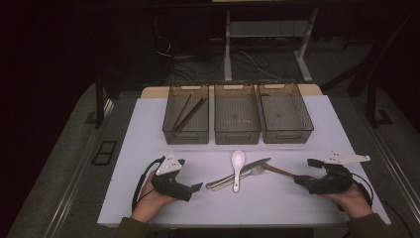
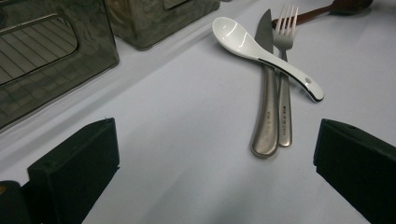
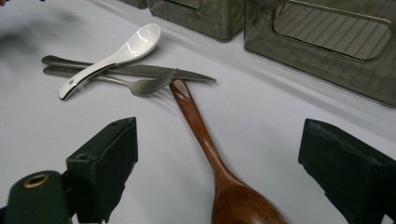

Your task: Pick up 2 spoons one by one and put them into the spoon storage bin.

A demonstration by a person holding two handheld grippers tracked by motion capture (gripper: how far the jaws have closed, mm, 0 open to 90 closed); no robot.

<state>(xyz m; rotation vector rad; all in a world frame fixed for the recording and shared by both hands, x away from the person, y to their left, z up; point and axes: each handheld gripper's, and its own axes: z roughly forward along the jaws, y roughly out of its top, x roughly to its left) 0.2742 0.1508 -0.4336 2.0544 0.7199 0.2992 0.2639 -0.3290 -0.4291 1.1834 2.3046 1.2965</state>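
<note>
Wooden spoon (image 3: 205, 144) bowl sitting right between right gripper (image 3: 217, 172) spread jaws, handle pointing away toward knife (image 3: 140, 70) and fork (image 3: 135, 85). Left gripper (image 2: 215, 172) gaping too, farther off.

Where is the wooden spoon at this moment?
In the high view, the wooden spoon lies on the white table right of centre, its bowl between the open jaws of the right gripper and its handle end touching the fork.
</note>
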